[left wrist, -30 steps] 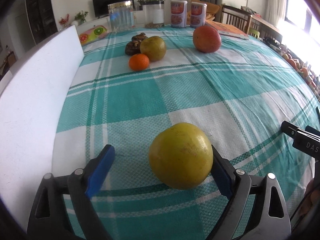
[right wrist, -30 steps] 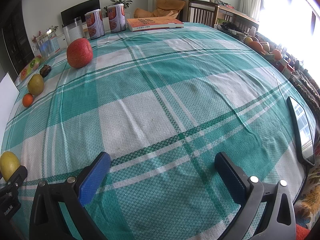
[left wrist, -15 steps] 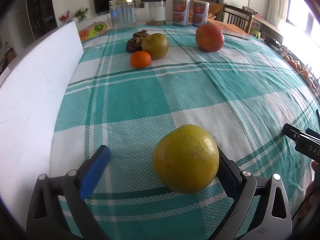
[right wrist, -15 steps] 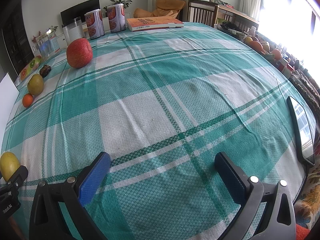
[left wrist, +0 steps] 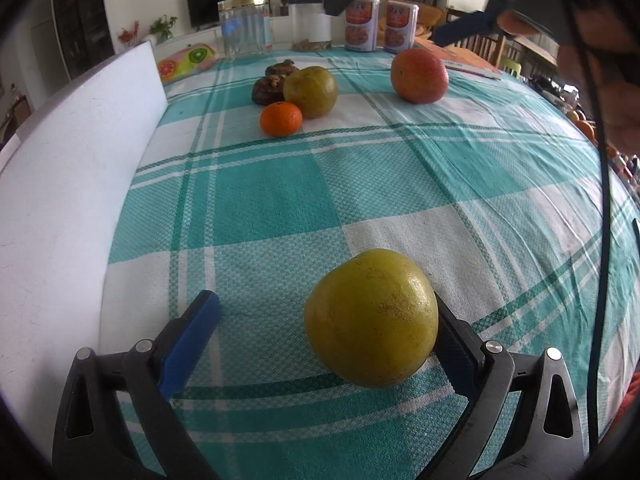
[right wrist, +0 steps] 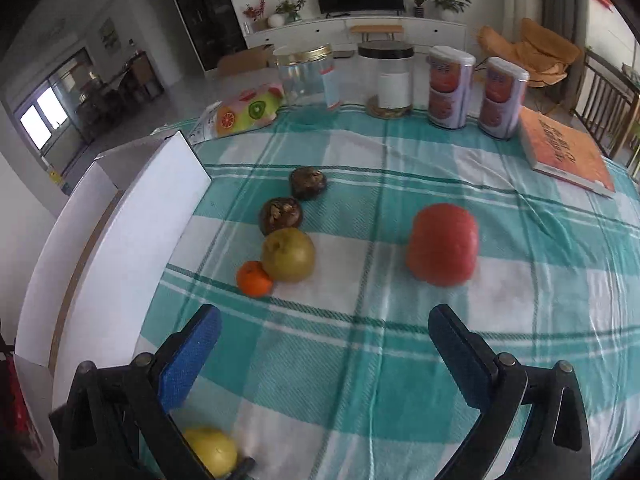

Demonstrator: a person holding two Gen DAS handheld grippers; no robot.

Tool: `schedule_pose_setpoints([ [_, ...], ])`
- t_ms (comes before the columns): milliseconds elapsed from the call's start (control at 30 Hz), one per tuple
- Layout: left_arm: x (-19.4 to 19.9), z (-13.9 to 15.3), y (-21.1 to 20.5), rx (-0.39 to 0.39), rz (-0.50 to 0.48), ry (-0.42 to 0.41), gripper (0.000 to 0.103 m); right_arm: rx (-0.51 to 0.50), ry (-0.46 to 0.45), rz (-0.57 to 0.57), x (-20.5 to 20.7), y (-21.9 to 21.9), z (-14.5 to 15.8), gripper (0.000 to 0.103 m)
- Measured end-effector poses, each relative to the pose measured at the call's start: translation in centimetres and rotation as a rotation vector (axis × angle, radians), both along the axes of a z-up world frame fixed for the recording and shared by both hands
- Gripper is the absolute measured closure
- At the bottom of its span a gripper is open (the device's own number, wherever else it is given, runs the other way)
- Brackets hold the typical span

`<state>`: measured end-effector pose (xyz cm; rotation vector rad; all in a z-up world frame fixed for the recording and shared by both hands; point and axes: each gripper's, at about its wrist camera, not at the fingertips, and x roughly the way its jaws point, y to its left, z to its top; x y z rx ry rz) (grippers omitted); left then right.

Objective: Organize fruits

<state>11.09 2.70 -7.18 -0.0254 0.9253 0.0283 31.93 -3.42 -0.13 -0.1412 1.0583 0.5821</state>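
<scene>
- A tall white board point(left wrist: 76, 184) curved down the left edge of the left wrist view, standing on a teal-and-white checked tablecloth point(left wrist: 280, 200).
- The left gripper point(left wrist: 326, 330) filled the bottom of that frame, jaws spread wide; its left blue pad stood clear of the yellow-green citrus point(left wrist: 372, 318), which sat on the cloth against the right pad. Whether that pad pressed on it could not be told.
- Upper centre, a small mandarin point(left wrist: 281, 119) lay just beside a green pear point(left wrist: 311, 91), with two dark brown fruits point(left wrist: 274, 82) behind them.
- Right of these, well apart, sat a large red-orange fruit point(left wrist: 419, 76).
- Along the far edge stood a clear jar point(left wrist: 245, 26) and two printed tins point(left wrist: 380, 24).
- In the upper right corner the right gripper point(left wrist: 404, 4) hung blurred above the table, with a hand point(left wrist: 600, 76) behind it.
- In the right wrist view, the white board point(right wrist: 120, 248) rose at left; the same row of dark fruits, pear and mandarin ran down the centre left.
- The red-orange fruit lay centre right, an orange book point(right wrist: 564, 156) at upper right.
- The right gripper's jaws, at the bottom, were closing slightly from wide, with only cloth between them.
</scene>
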Motion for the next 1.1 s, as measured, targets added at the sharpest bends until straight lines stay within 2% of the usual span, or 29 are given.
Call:
schedule_pose_setpoints([
  [100,0.0,0.0,-0.1,0.0,0.0,0.0,0.003,-0.028,0.082,0.028,3.3,4.2,-1.9,0.016],
  [167,0.0,0.0,0.0,0.0,0.0,0.0,0.003,-0.034,0.144,0.02,5.1,5.9,-3.6,0.02],
  [300,0.0,0.0,0.0,0.0,0.0,0.0,0.003,-0.086,0.2,0.013,7.0,8.4,-6.8,0.025],
  [367,0.0,0.0,0.0,0.0,0.0,0.0,0.003,-0.13,0.205,0.014,7.5,9.3,-8.1,0.03],
  [433,0.0,0.0,0.1,0.0,0.0,0.0,0.003,-0.168,0.161,0.017,7.5,9.8,-8.2,0.039],
  [467,0.0,0.0,0.1,0.0,0.0,0.0,0.003,-0.162,0.154,0.03,7.3,10.0,-8.1,0.054],
  [533,0.0,-0.1,0.1,0.0,0.0,0.0,0.003,-0.156,0.137,0.03,6.9,9.9,-7.4,0.054],
  [633,0.0,-0.1,0.1,0.001,0.0,0.0,0.003,-0.102,0.073,0.029,5.9,8.8,-4.9,0.054],
  [733,0.0,-0.1,0.1,0.001,0.0,0.0,0.003,-0.027,0.052,0.012,4.8,6.7,-1.8,0.054],
  [833,0.0,0.0,0.1,0.001,0.0,0.0,0.003,-0.018,0.041,0.013,3.1,4.3,0.3,0.054],
  [967,0.0,-0.1,0.0,0.001,0.0,0.0,0.003,-0.036,0.045,-0.018,0.1,-0.7,1.3,0.054],
  [1100,0.0,0.0,0.1,0.001,0.0,0.0,0.003,-0.065,0.093,-0.089,-3.7,-7.9,0.0,0.054],
])
